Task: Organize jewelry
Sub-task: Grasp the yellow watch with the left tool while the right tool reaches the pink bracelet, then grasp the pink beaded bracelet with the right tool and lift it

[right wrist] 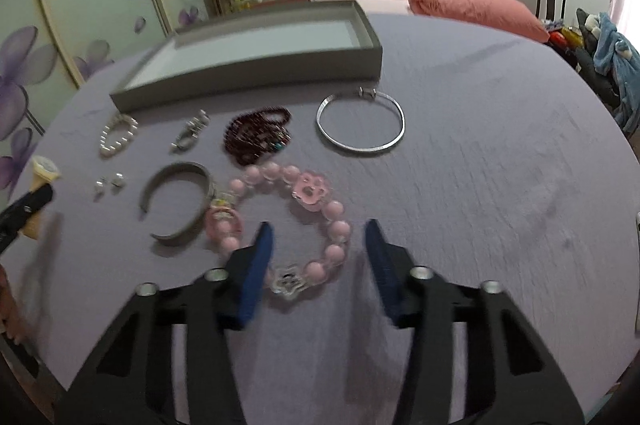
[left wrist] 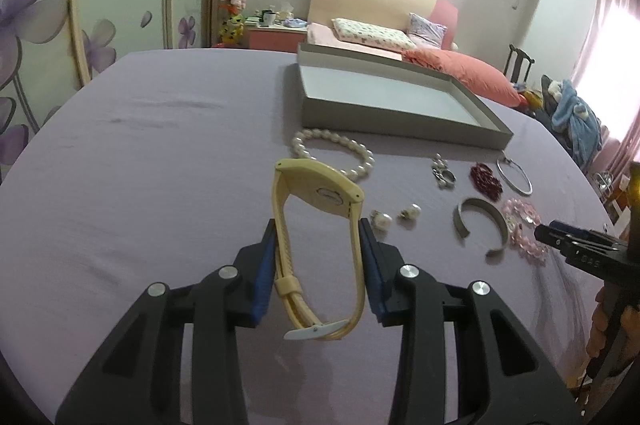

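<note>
My left gripper [left wrist: 319,225] is shut on a pale yellow watch [left wrist: 320,193], its blue pads pressing both sides of the strap loop and holding it above the purple cloth. The same watch [right wrist: 44,169] shows at the far left of the right wrist view. My right gripper [right wrist: 319,224] is low over a pink bead bracelet [right wrist: 336,213] with a paw charm. Its jaws stand apart: the left pad overlaps the bracelet's near left side, and the right pad is clear of the beads. An empty grey tray [left wrist: 400,121] sits at the back of the table.
More jewelry lies on the cloth in front of the tray [right wrist: 256,65]: a pearl bracelet [right wrist: 118,137], pearl earrings [right wrist: 108,183], a silver charm piece [right wrist: 192,133], dark red beads [right wrist: 256,137], a silver bangle [right wrist: 360,145] and a grey cuff [right wrist: 180,169]. A bed stands beyond.
</note>
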`<action>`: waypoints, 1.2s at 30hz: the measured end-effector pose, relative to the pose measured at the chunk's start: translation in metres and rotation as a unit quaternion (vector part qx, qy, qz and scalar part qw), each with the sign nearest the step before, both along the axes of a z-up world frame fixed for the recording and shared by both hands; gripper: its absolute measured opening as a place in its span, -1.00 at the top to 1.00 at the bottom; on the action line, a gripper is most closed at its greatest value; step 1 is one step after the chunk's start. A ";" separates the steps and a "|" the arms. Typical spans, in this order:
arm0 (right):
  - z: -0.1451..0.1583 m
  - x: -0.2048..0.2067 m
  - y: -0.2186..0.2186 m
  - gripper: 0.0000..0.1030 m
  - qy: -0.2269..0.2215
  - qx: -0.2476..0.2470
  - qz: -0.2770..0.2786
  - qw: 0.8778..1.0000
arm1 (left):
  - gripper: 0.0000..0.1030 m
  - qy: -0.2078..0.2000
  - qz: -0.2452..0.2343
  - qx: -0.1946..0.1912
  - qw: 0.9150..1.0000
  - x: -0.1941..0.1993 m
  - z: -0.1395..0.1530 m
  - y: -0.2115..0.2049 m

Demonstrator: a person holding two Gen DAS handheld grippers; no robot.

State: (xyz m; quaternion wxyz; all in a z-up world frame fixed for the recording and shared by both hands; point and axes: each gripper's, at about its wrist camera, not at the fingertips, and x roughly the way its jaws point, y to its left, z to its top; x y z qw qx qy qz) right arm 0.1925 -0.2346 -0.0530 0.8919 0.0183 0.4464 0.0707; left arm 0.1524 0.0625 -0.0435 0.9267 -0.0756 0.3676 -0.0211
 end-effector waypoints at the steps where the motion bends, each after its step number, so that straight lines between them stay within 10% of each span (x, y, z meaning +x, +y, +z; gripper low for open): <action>1: -0.002 0.002 0.000 0.31 0.006 -0.002 -0.001 1.000 | 0.26 -0.001 0.002 0.000 1.000 0.001 0.000 0.001; 18: 0.001 0.010 -0.003 0.72 0.001 0.000 0.024 1.000 | 0.25 0.000 -0.009 -0.003 1.000 0.003 -0.001 0.003; 36: 0.079 -0.032 0.001 0.72 -0.184 0.126 0.068 0.972 | 0.25 -0.034 -0.016 -0.013 0.999 -0.014 0.018 -0.002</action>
